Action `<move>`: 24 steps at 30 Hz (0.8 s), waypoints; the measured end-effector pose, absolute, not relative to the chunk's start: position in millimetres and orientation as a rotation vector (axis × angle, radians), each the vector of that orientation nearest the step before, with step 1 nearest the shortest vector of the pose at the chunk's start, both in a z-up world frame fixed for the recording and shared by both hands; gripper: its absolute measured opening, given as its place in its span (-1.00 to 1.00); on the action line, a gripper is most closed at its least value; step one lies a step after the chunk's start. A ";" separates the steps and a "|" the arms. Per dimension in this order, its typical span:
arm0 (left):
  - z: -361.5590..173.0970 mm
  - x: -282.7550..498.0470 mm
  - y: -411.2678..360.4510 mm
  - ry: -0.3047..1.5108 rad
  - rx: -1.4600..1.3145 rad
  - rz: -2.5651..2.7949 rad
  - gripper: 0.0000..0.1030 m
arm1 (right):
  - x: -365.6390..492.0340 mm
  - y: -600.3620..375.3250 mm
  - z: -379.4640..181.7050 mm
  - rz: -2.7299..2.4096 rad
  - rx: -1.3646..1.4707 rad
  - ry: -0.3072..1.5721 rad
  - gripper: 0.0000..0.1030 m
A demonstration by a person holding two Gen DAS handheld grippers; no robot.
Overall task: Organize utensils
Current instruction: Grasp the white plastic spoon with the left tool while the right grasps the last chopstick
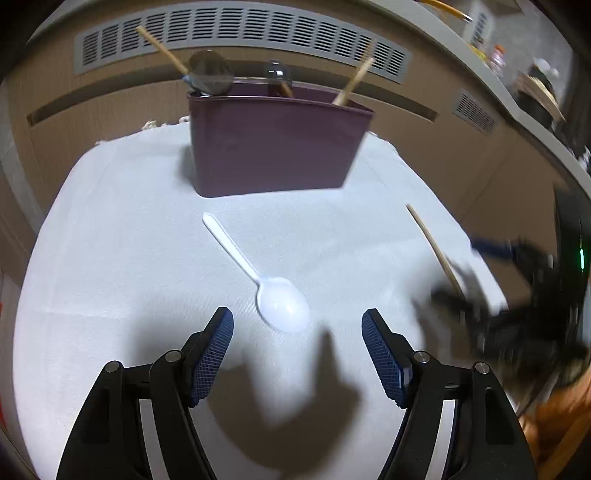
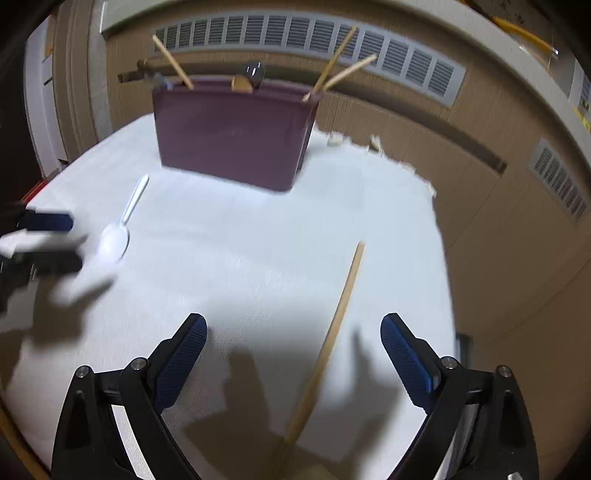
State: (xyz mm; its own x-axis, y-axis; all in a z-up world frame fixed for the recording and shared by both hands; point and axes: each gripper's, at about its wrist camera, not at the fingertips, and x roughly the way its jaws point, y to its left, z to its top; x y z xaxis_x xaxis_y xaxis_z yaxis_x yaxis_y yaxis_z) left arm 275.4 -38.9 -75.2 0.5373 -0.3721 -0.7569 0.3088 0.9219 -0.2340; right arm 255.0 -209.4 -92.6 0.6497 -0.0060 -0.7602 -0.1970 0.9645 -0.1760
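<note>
A white plastic spoon [image 1: 258, 275] lies on the white cloth, bowl toward my left gripper [image 1: 297, 325], which is open, empty and just above it. The spoon also shows in the right wrist view [image 2: 120, 225]. A single wooden chopstick [image 2: 334, 325] lies on the cloth between the fingers of my open, empty right gripper [image 2: 293, 328]; it also shows in the left wrist view [image 1: 434, 247]. A dark maroon holder [image 1: 275, 142] stands at the back of the cloth with chopsticks and dark utensils sticking out; it also shows in the right wrist view [image 2: 232, 133].
The white cloth [image 1: 129, 240] covers the table. A brown wall with grey vents [image 1: 236, 29] runs behind it. A shelf with bottles [image 1: 496, 61] is at the upper right. The right gripper appears blurred in the left wrist view [image 1: 498, 295].
</note>
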 end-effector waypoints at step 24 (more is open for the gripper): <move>-82.2 270.4 -64.6 0.834 0.062 -0.311 -0.24 | 251.1 -239.0 -120.4 0.079 0.010 1.046 1.00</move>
State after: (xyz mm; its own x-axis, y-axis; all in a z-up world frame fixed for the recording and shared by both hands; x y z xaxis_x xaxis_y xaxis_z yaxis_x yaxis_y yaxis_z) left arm 270.4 -64.6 -82.2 0.6297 -0.2471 -0.7365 0.2956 0.9530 -0.0670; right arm 251.1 -239.0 -120.4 0.4987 0.0701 -0.8639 -0.0603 0.9971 0.0460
